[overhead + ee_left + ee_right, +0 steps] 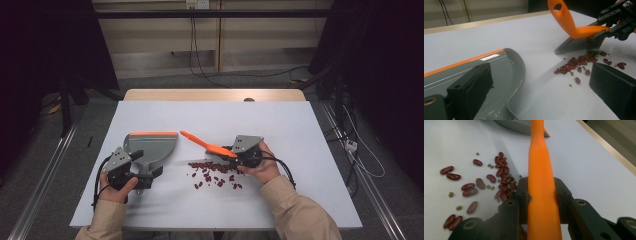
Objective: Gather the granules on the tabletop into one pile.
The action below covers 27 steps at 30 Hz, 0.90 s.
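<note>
A: Orange plastic forms the handle of the small brush [204,144] with grey bristles; where does it sit?

B: In the right gripper [235,154], whose jaws pinch the handle from both sides. The bristles rest on the white tabletop [280,125], touching the far edge of the scattered dark red kidney beans [215,172], with small green beans among them.

A: And the grey plastic dustpan [152,146] with the orange lip?

B: It lies flat to the left of the beans, apart from them, lip toward the far side of the table. The left gripper [145,175] is at its handle; one jaw rests over the pan, the other stands spread well to the side near the beans, pressing on nothing visible.
</note>
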Motion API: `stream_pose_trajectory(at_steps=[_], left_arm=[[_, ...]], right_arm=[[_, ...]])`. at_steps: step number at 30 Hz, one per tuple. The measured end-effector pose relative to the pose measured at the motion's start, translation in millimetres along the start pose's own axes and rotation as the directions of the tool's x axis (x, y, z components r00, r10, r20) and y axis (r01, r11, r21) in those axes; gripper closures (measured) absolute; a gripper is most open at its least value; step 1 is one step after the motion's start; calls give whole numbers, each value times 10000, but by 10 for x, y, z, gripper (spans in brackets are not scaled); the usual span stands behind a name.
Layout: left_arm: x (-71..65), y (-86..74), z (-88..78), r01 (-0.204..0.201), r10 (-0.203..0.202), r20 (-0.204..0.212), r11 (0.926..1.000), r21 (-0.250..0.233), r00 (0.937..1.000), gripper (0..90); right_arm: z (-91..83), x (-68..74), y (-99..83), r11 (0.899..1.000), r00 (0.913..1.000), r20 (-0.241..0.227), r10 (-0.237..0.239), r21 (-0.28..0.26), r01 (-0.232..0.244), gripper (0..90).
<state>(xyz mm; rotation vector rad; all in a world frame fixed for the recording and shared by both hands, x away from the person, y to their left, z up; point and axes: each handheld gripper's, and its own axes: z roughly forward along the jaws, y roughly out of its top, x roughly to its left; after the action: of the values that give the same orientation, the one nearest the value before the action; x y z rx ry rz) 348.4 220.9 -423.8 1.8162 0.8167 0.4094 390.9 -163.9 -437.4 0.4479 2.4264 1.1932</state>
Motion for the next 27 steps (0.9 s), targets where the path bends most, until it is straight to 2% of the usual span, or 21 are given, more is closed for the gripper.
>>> stream_pose_trajectory(at_steps=[5,9,14,17,19,21,22,24,27], left_arm=[[1,1,1,-36,36,15,10000,2,10000,44],[-3,2,0,-33,33,35,10000,-5,10000,44],[6,1,-11,-53,53,-4,10000,-9,10000,44],[7,2,-12,-34,34,4,10000,-10,10000,44],[5,2,-12,-5,5,4,10000,-30,10000,44],[6,3,-14,-42,42,-1,10000,-40,10000,45],[7,3,-13,-38,38,1,10000,-32,10000,44],[8,3,-13,-34,34,3,10000,-32,10000,44],[5,4,-13,-17,17,-6,10000,-95,10000,44]], right_arm=[[19,46,42,10000,9999,-104,-38,-44,38,714],[32,56,62,10000,9999,153,3,-71,-2,714],[-12,18,103,9974,9981,352,513,-534,-493,714],[-62,5,170,9918,9926,638,1037,-818,-983,714],[-90,2,217,9837,9850,807,1523,-1083,-1432,714],[-109,9,263,9705,9718,966,2150,-1325,-2016,714],[-116,15,282,9609,9631,1006,2497,-1491,-2335,714],[-126,37,320,9340,9408,958,3251,-1883,-3035,713],[-128,79,380,9047,9160,894,3912,-2199,-3649,714]])
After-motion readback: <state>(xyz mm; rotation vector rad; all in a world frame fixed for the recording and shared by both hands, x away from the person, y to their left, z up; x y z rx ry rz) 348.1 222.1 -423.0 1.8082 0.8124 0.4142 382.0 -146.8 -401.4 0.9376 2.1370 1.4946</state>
